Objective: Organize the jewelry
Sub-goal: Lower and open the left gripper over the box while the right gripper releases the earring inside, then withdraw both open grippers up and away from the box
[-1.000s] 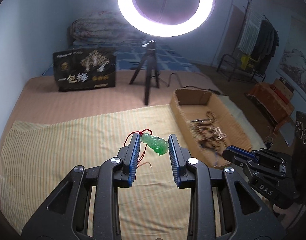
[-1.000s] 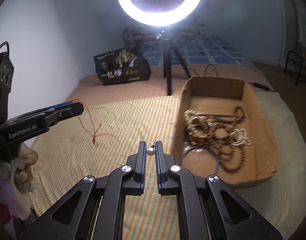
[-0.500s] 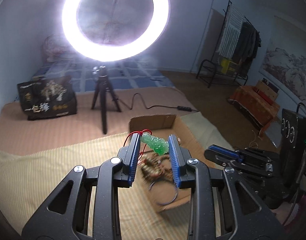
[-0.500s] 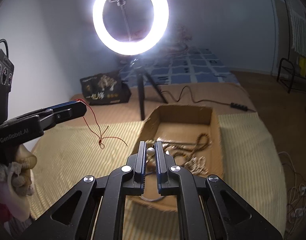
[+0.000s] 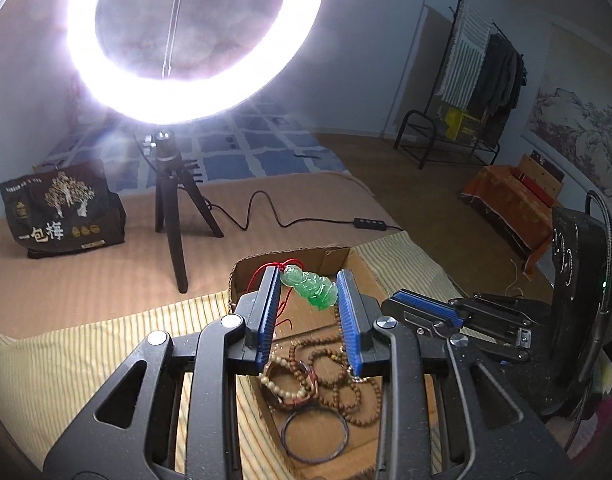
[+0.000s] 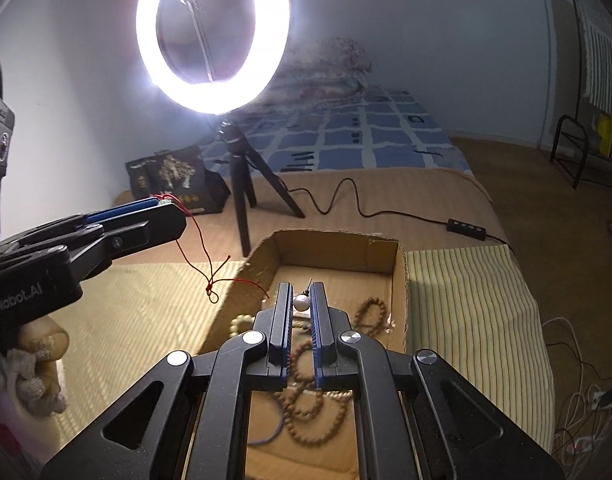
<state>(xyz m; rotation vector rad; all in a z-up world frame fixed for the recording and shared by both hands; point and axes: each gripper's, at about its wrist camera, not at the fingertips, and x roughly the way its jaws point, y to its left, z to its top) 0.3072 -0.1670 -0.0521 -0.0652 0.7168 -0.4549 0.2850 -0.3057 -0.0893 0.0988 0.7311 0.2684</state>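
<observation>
— While the left gripper sits at the middle of its own view, what is it holding?

— A carved green pendant, clamped crosswise between the blue pads. Its red cord trails off the tip; in the right wrist view it loops to a knot at centre left, above the striped cloth.

— And the right gripper?

— Its jaws are nearly together, pinched on a small white bead with a dark pin on top. It might be an earring, though it is too small to be sure.

— Where is everything else?

— In the cardboard box, low in the middle of both views. Wooden bead bracelets, a pale bead bracelet and a thin dark bangle lie tangled on its floor, partly hidden behind the fingers. Both grippers hang over that box, clear of the pile.

— The background?

— A lit ring light on a black tripod fills the upper left, a dark printed bag stands at far left, and the light's cable runs across the tan blanket.
</observation>
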